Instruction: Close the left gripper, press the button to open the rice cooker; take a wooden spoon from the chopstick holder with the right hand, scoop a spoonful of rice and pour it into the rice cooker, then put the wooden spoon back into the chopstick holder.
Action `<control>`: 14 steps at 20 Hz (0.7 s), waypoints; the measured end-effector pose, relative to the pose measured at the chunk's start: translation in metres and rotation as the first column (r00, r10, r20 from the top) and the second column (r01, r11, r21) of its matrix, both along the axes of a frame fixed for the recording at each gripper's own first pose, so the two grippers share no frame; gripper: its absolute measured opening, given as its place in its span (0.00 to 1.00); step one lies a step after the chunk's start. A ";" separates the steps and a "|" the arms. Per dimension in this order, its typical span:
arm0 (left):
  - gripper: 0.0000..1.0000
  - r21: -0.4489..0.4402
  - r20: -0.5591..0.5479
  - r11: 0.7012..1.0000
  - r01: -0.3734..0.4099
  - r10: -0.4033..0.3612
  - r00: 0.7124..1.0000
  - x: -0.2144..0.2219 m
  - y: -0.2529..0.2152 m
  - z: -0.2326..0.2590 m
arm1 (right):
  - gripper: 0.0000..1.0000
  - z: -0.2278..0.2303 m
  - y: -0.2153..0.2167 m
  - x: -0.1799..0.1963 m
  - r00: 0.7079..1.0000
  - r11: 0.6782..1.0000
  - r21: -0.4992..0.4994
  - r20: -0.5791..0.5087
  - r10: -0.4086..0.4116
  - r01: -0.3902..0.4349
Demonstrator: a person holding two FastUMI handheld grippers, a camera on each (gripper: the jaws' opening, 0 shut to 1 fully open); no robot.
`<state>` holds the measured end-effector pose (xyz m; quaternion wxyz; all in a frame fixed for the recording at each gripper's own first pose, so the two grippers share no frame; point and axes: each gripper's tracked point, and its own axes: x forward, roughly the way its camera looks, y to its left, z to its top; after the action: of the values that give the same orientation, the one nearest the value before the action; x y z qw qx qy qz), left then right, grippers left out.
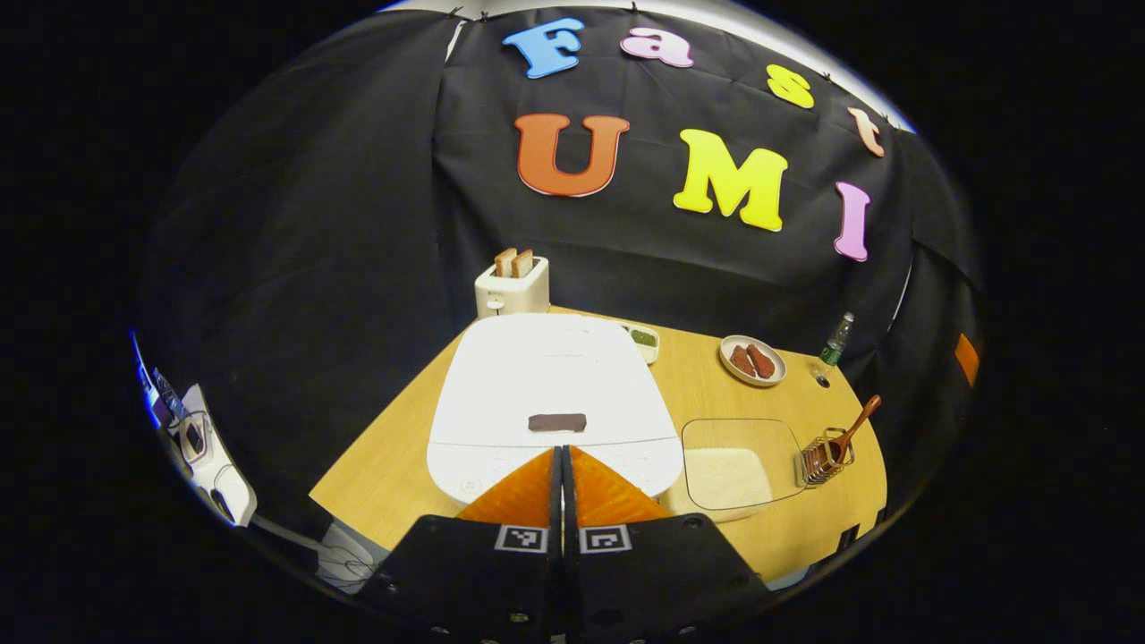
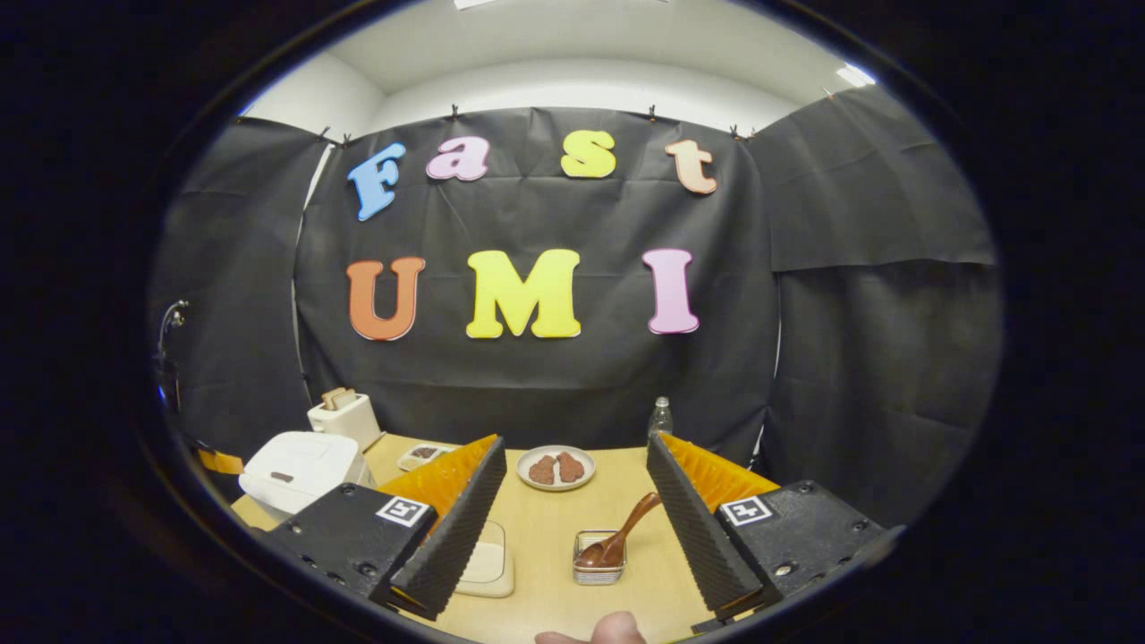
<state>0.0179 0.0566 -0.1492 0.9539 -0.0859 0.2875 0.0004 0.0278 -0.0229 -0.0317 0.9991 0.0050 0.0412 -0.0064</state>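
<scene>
So the white, flat-topped rice cooker [image 1: 550, 394] sits on the light wooden table [image 1: 394, 456] with its lid down, long side running away from the left gripper view toward the booth wall, and the small dark rectangular button [image 1: 556, 422] lies crosswise near the front edge of the lid. The left gripper [image 1: 562, 461] has its two fingers pressed flat together, tips hovering right at the cooker's front, just short of that button; can't honestly tell if they're touching the lid or floating above it, the angle's too flat. Off to the cooker's right is a clear shallow container of white rice [image 1: 741, 465], and just beside that the little wire chopstick holder [image 1: 825, 456] with the brown wooden spoon [image 1: 850, 436] in it, bowl down, handle leaning up and to the right. In the right gripper view the handle also tilts up to the right, toward the gripper's right-side finger. The right gripper [image 2: 577, 528] is spread wide, nothing between the fingers, with the holder sitting on the table in the gap ahead of it, well apart from either finger. Around the back: a cream toaster with two bread slices [image 1: 511, 284] behind the cooker, a small dish with something green [image 1: 644, 340], a round plate with two brown pieces [image 1: 753, 360], and a clear bottle with a green label [image 1: 835, 343] near the table's far corner.
</scene>
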 end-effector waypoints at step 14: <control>0.00 -0.036 -0.108 0.999 0.001 -0.005 0.994 0.030 0.001 -0.049 | 1.00 -0.020 -0.002 0.023 0.998 1.000 -0.009 -0.069 0.011 -0.011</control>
<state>0.0478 0.0574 -0.1980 0.9352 -0.1023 0.3389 -0.0016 0.0503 -0.0250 -0.0520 0.9971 0.0000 0.0758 -0.0013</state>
